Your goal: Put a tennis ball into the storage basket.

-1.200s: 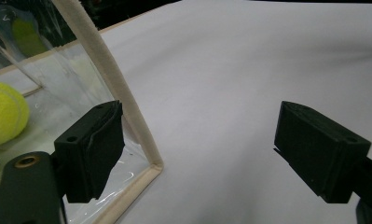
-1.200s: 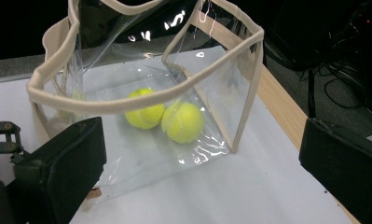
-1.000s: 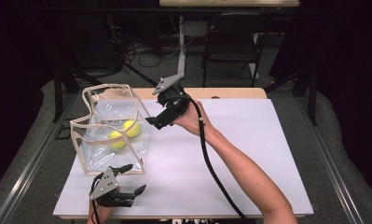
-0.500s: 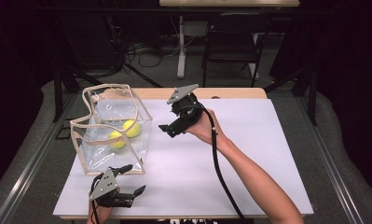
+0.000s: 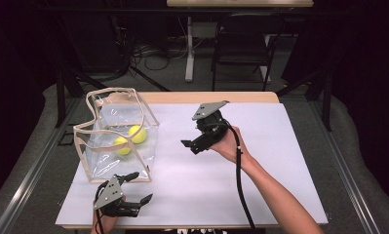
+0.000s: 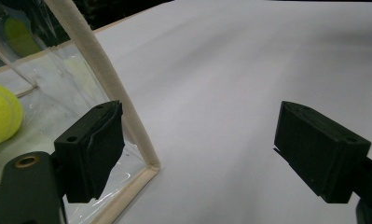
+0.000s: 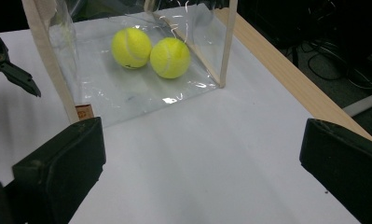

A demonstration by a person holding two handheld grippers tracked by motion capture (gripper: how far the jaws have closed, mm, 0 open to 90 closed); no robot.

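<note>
A clear plastic bag (image 5: 116,139) with cream trim stands open at ten o'clock on the white table (image 5: 260,185), two yellow tennis balls (image 5: 129,140) lying side by side on its floor. At seven o'clock, the left gripper (image 5: 136,189) sits low just beside the bag's near corner, jaws spread wide and empty. Toward the table's centre, a hand (image 5: 228,144) holds the right gripper (image 5: 188,145) above the surface, jaws wide apart, facing the bag.

White-topped table (image 5: 280,161) filling the middle, wooden strip (image 5: 206,97) showing along the table's far edge, black chair (image 5: 243,46) standing beyond the table, white post (image 5: 189,48) rising beyond the table, cables (image 5: 148,51) trailing over the floor behind the table.
</note>
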